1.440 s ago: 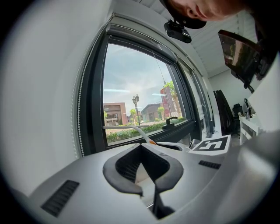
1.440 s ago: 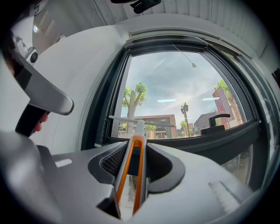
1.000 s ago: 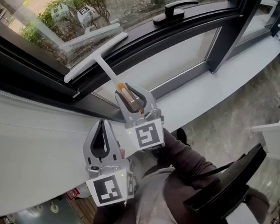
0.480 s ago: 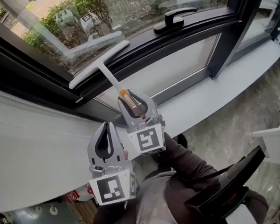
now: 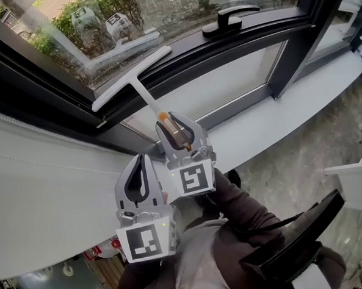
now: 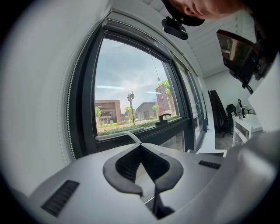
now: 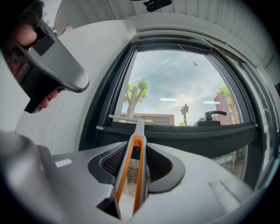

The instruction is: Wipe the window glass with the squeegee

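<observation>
squeegee (image 5: 131, 76) barely shifted; right gripper (image 5: 175, 124) clamps its half-hidden handle, left gripper (image 5: 136, 159) clenched empty.

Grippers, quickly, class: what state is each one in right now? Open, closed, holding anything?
Left gripper: closed, nothing between its fingers.
Right gripper: closed on the handle of the squeegee.

Left gripper (image 5: 137, 157) has its fingers together, empty; right gripper (image 5: 172, 120), just ahead, clamps the squeegee (image 5: 131, 78).
</observation>
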Motion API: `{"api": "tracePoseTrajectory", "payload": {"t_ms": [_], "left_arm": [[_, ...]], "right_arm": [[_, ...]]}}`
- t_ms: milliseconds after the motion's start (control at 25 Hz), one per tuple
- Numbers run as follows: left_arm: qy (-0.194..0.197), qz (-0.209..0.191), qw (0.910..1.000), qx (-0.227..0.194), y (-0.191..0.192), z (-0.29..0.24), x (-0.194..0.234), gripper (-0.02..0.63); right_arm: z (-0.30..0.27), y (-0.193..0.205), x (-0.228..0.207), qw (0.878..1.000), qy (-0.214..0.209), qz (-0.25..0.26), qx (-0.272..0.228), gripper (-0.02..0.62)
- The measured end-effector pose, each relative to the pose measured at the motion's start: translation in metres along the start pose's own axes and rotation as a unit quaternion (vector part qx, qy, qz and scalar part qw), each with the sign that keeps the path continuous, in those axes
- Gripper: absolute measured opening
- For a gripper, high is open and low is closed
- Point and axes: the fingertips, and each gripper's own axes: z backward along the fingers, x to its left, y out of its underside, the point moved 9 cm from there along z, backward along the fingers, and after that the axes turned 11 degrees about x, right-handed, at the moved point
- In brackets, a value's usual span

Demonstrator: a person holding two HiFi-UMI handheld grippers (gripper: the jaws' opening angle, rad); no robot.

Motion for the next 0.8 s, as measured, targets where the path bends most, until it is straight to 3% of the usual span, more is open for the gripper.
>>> {"api": "tracePoseTrajectory", "payload": {"t_ms": [280,440,600,800], "left_arm": [[0.014,0.010,0.9998,-0.012,0.001,0.000,0.003,0.002],[0.022,0.021,0.9991,-0.031,-0.004,-0.005,-0.004,0.002],[0.011,0.038,0.9981,-0.047,-0.016,-0.015,-0.010,0.002],[0.028,0.042,0.9975,-0.049,-0.036,-0.021,-0.026,0.002]], "right_arm": [[0.009,-0.007,-0.003,1.000,0.010,0.008,0.019,0.130],[0.019,-0.022,-0.023,1.000,0.018,0.001,0.005,0.130],[0.030,-0.055,-0.045,1.000,0.021,0.007,-0.020,0.130],[0.044,-0.114,-0.081,0.997,0.023,0.003,-0.069,0.130]]}}
